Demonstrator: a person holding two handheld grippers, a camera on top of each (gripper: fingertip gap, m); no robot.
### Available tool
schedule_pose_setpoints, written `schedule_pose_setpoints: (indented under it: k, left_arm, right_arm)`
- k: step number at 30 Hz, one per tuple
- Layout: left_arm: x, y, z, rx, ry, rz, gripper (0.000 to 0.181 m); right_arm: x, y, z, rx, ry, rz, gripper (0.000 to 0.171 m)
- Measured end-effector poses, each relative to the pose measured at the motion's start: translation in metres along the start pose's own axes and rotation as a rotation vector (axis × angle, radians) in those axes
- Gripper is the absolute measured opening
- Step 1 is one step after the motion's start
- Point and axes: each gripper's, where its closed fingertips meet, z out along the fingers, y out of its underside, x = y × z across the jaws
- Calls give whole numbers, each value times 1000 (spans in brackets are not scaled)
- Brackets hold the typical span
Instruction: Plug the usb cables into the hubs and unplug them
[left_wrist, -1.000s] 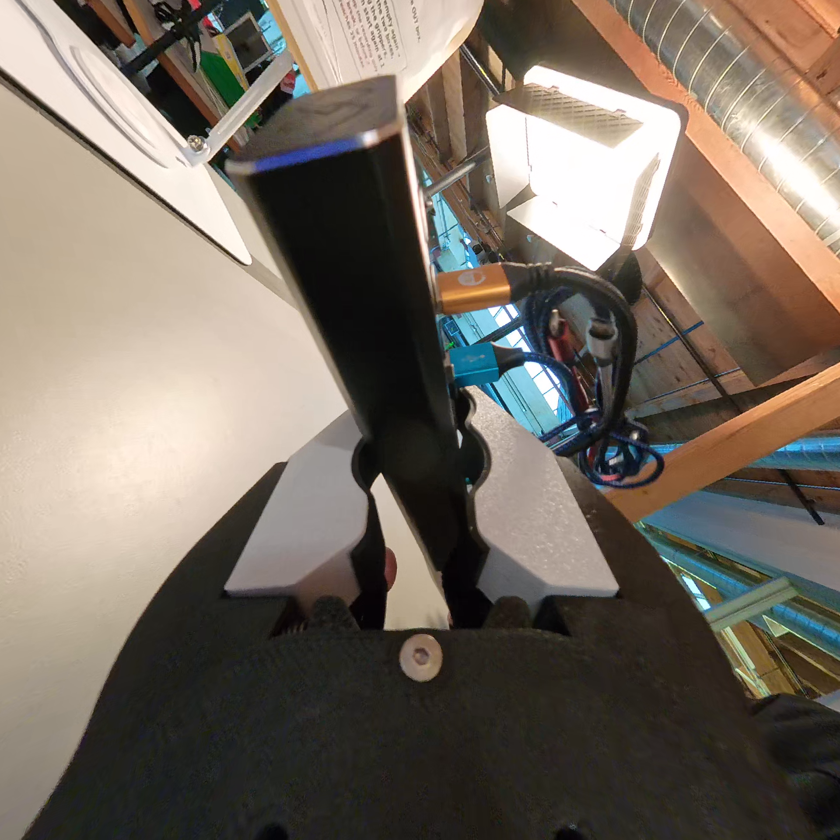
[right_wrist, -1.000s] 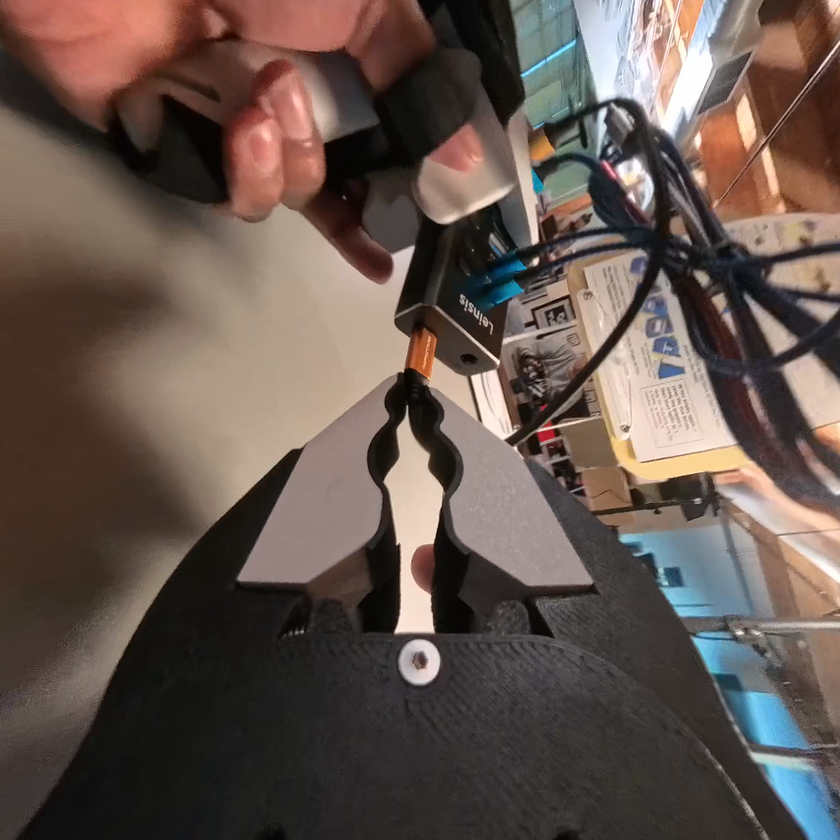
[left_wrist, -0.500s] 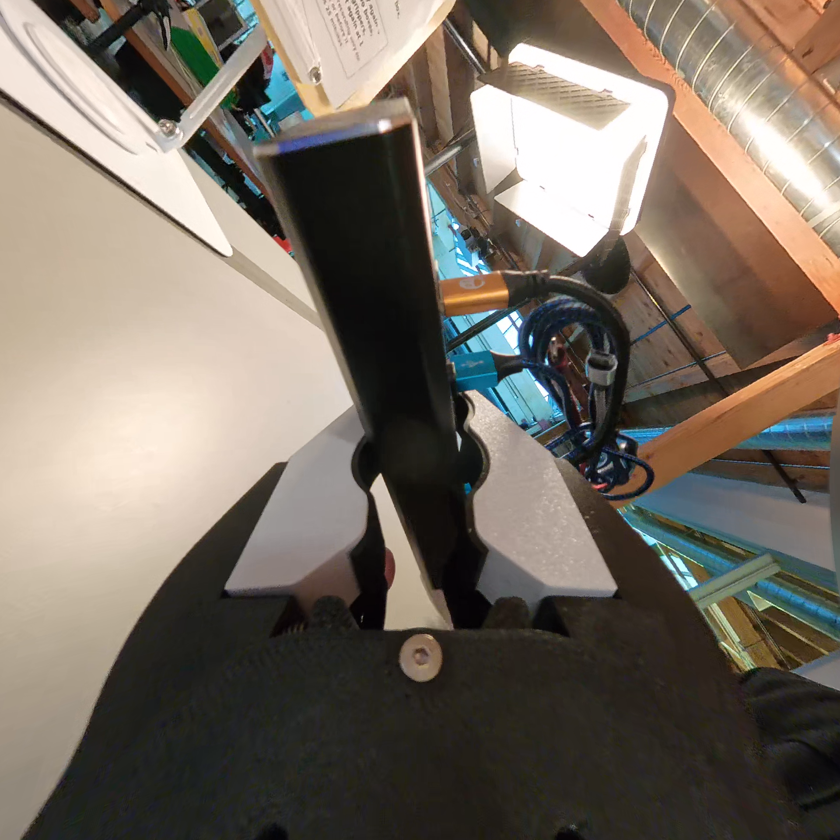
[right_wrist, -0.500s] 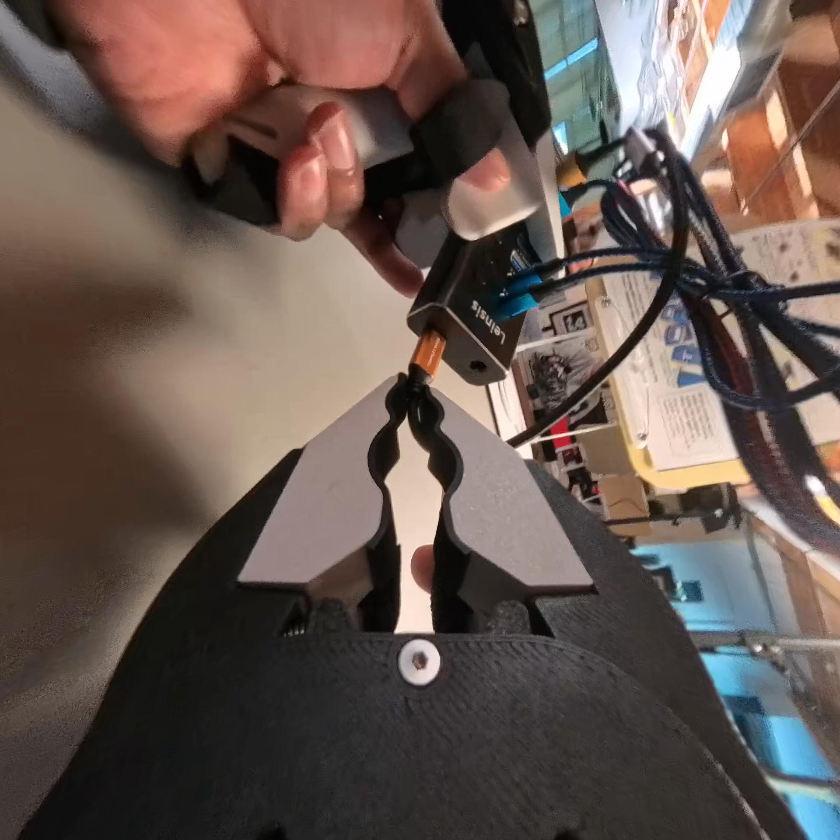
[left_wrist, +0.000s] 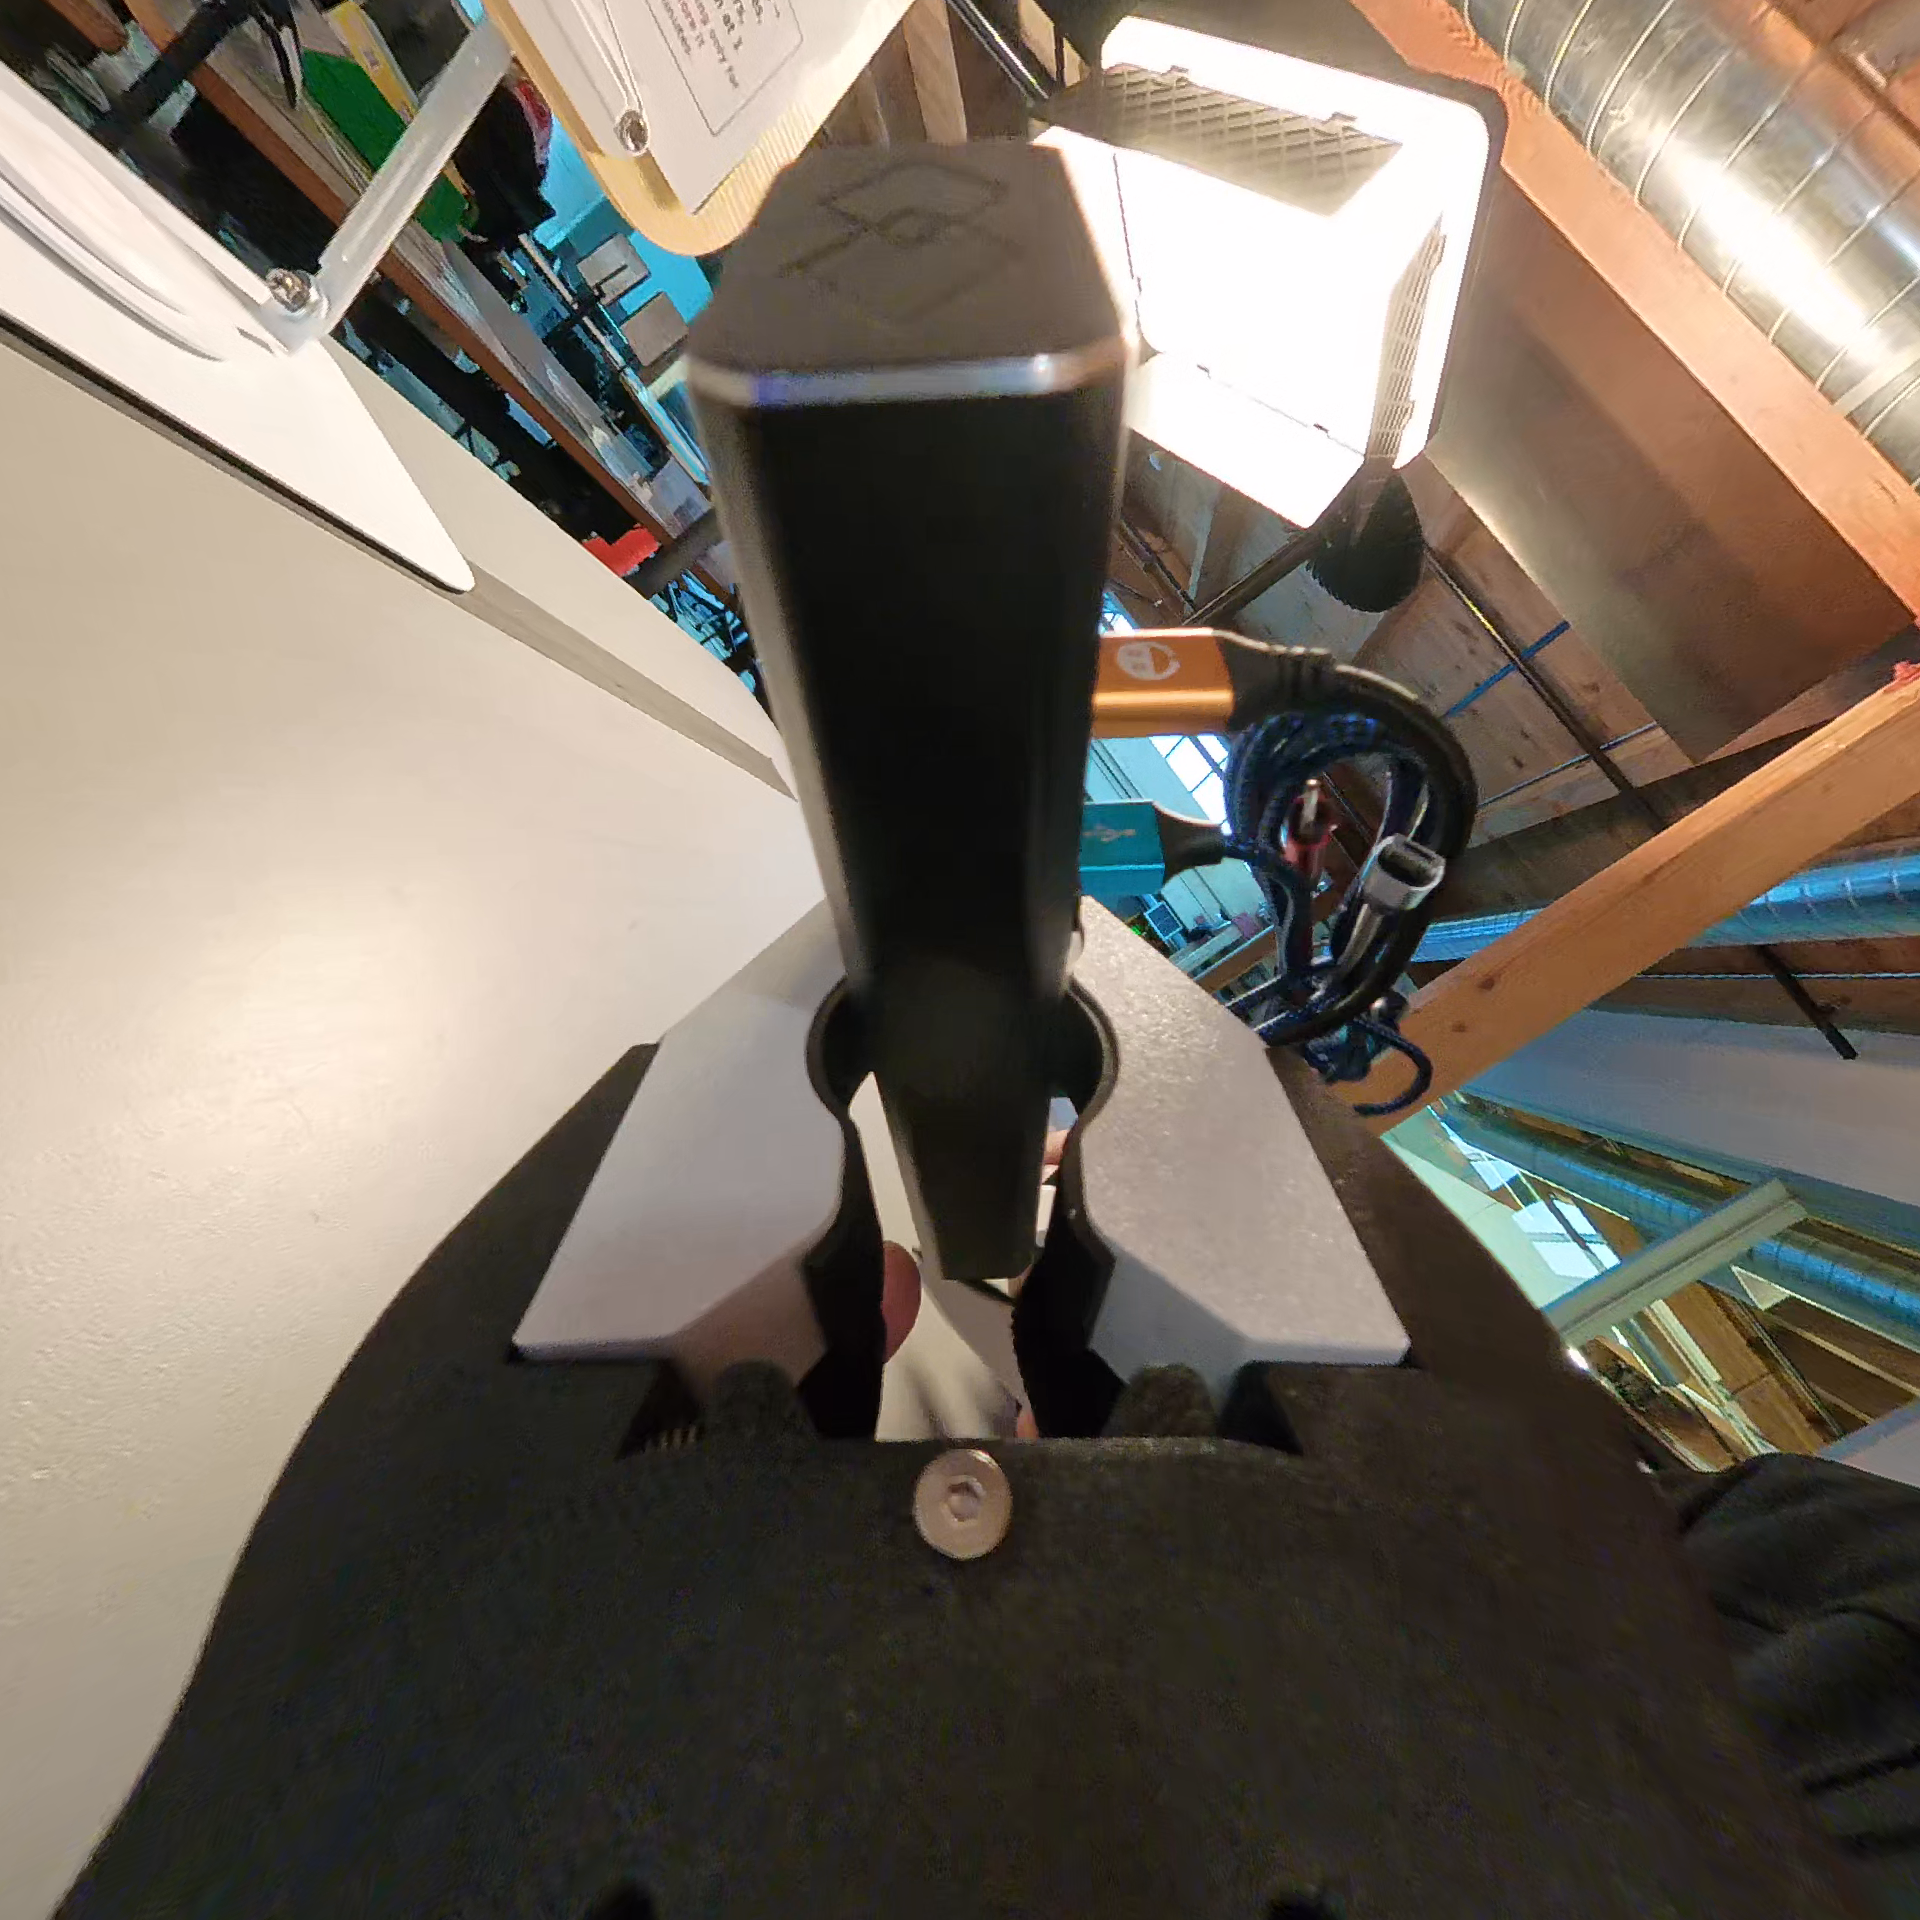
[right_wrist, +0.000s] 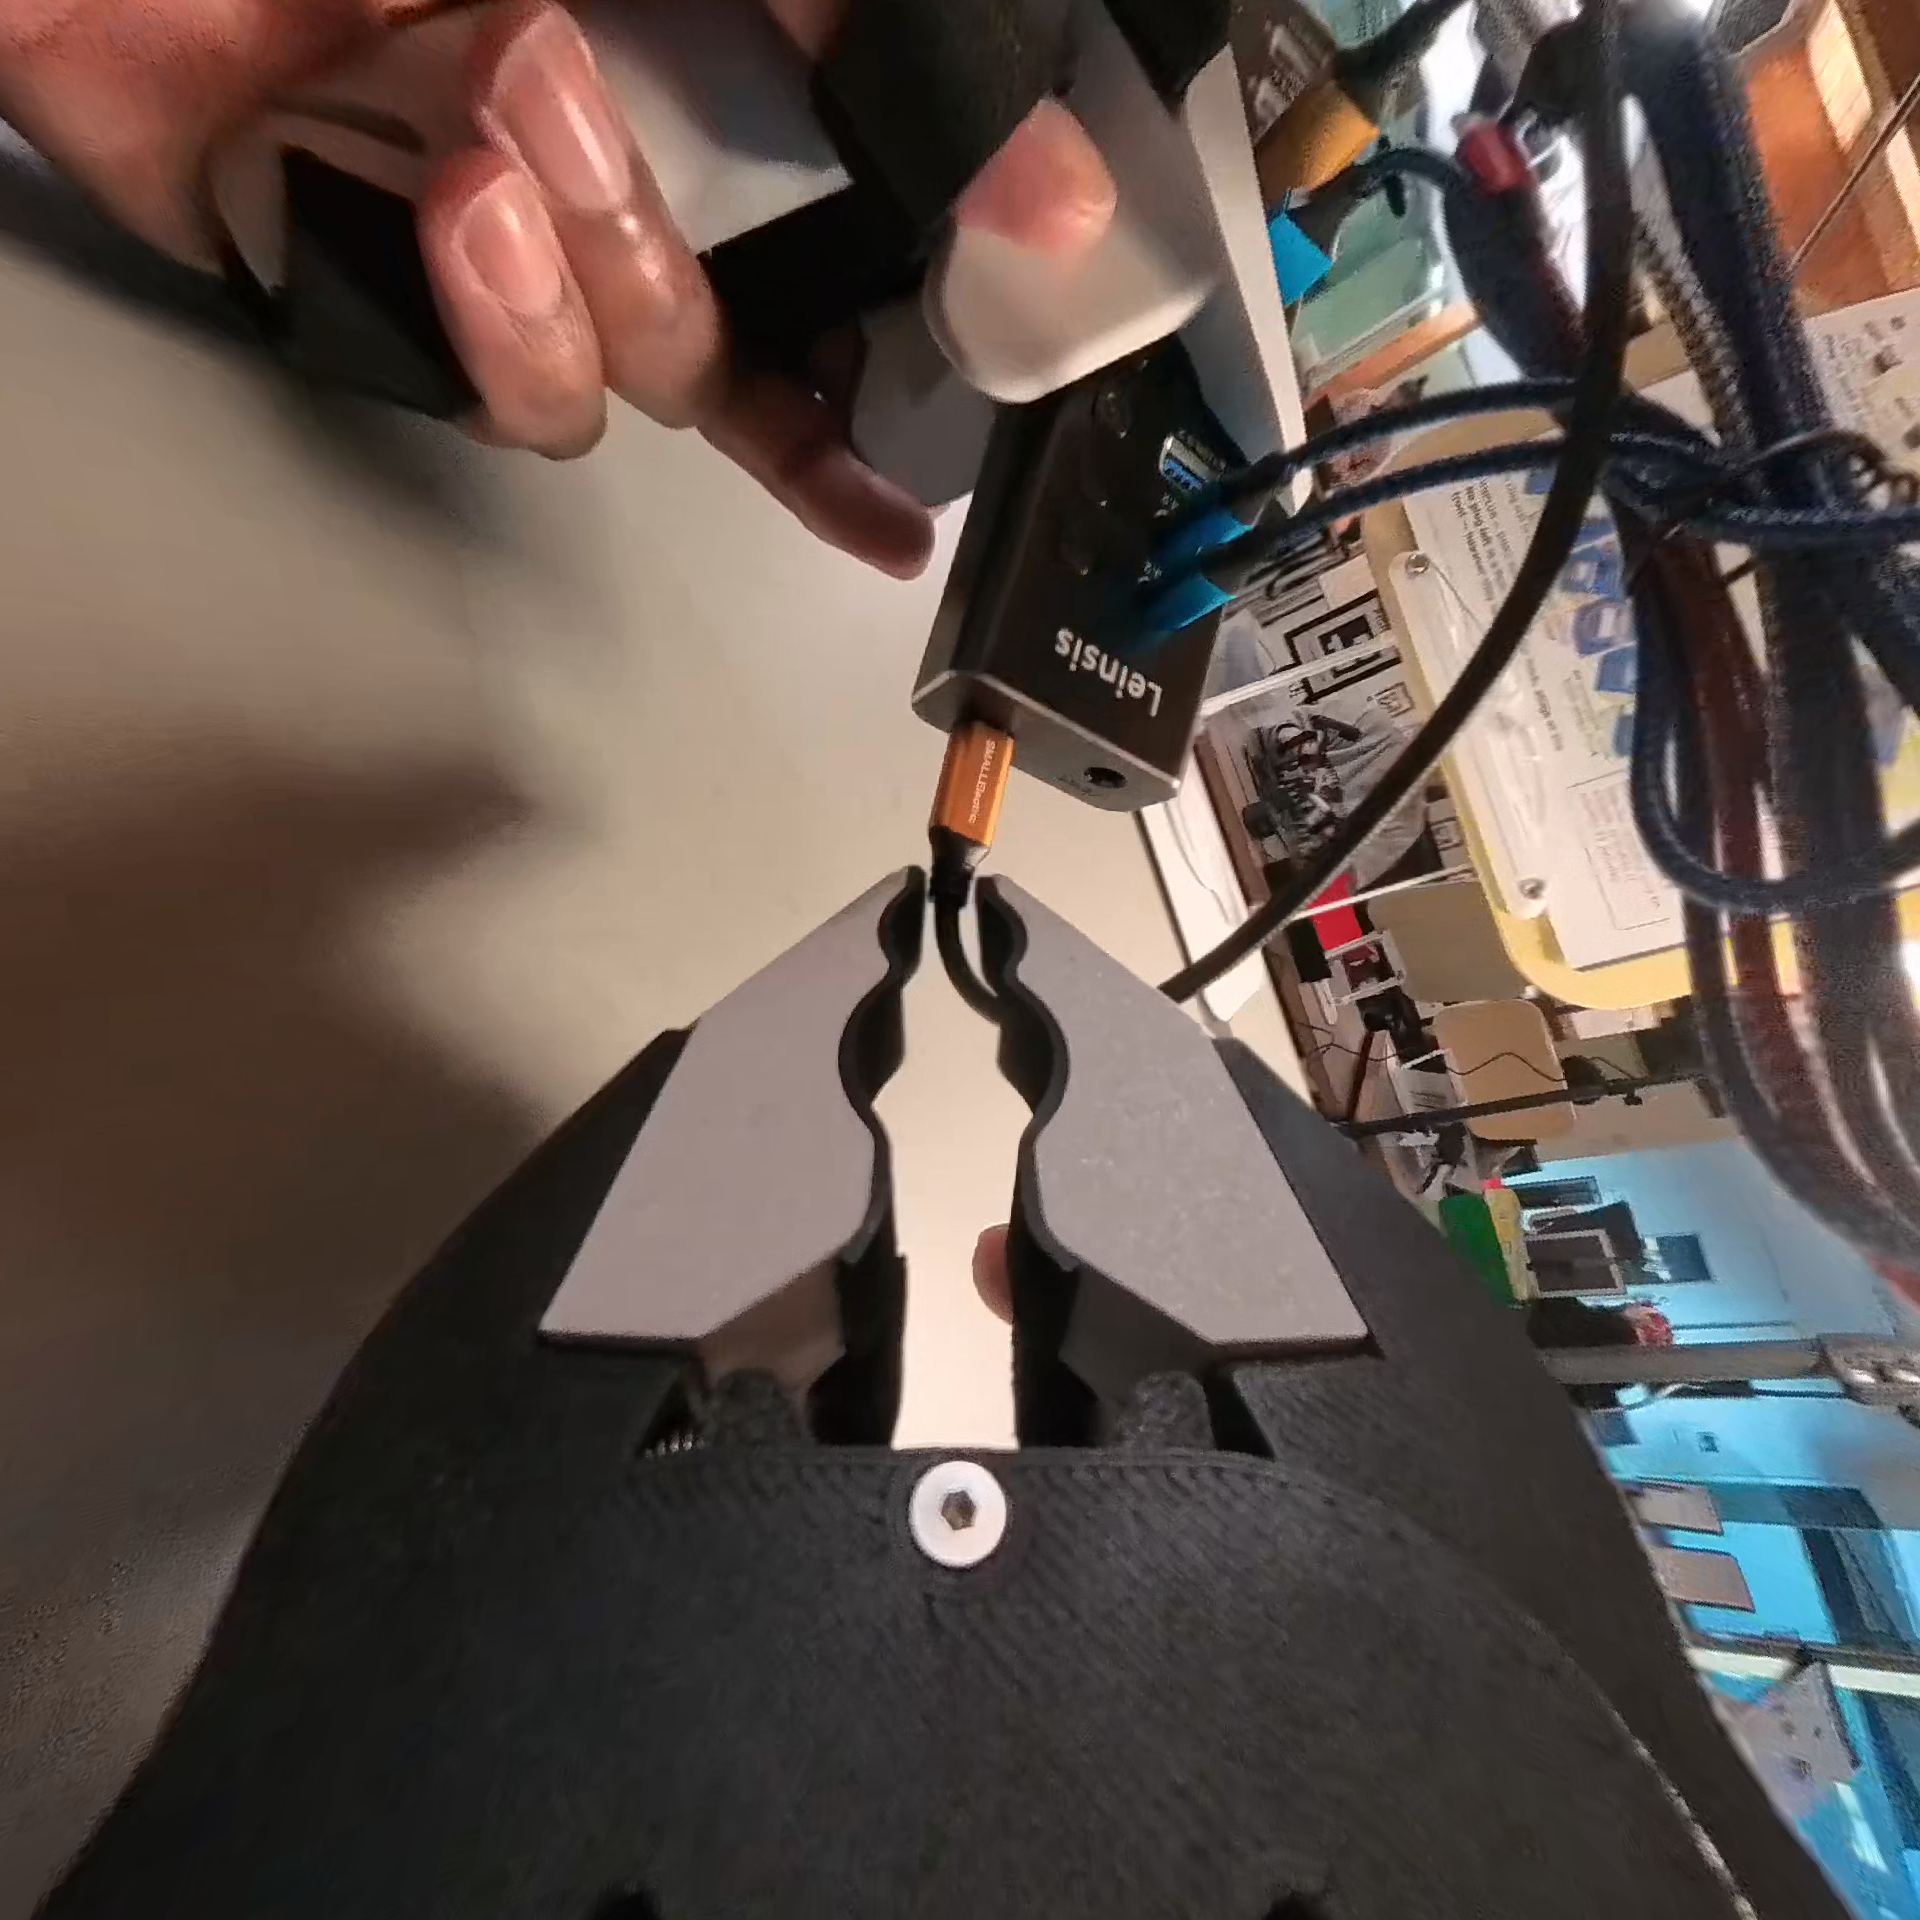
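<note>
My left gripper (left_wrist: 961, 1023) is shut on a black USB hub (left_wrist: 914, 665) and holds it in the air above the white table (left_wrist: 312, 883). An orange plug (left_wrist: 1164, 681) and a blue plug (left_wrist: 1117, 868) sit in the hub's right side. In the right wrist view, the hub (right_wrist: 1060, 623) points its end at me, with a second orange plug (right_wrist: 966, 790) in the end port. My right gripper (right_wrist: 951, 894) is shut on that plug's black cable just behind the plug. Two blue plugs (right_wrist: 1195, 582) sit in the hub's side.
A tangled bundle of dark braided cables (left_wrist: 1340, 862) hangs from the hub's right side, and it also shows in the right wrist view (right_wrist: 1766, 623). A hand (right_wrist: 540, 239) holds the left gripper. A bright light panel (left_wrist: 1278, 301) is overhead. A white board (left_wrist: 208, 343) lies on the table. The left gripper's tips are roughly 10 centimeters from the right gripper's.
The hub has turned in my left gripper, so its end cap now faces the camera. In the right wrist view, the hub and hand have come closer. Both grips are unchanged.
</note>
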Motion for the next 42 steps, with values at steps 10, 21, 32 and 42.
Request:
schedule_pose_setpoints:
  k: [10,21,32,42]
  left_arm:
    - [3,10,2,16,-22,-16,28]
    - [-3,16,5,20,-6,-195,37]
    - [-12,15,-2,49,-136,-99,29]
    - [-8,10,-3,30,-107,-53,29]
  right_arm:
    - [2,-4,0,-38,-4,89,21]
    - [2,-3,6,-69,57,-15,11]
    - [-5,-19,4,-10,50,-33,10]
    - [-8,-26,4,17,49,-32,11]
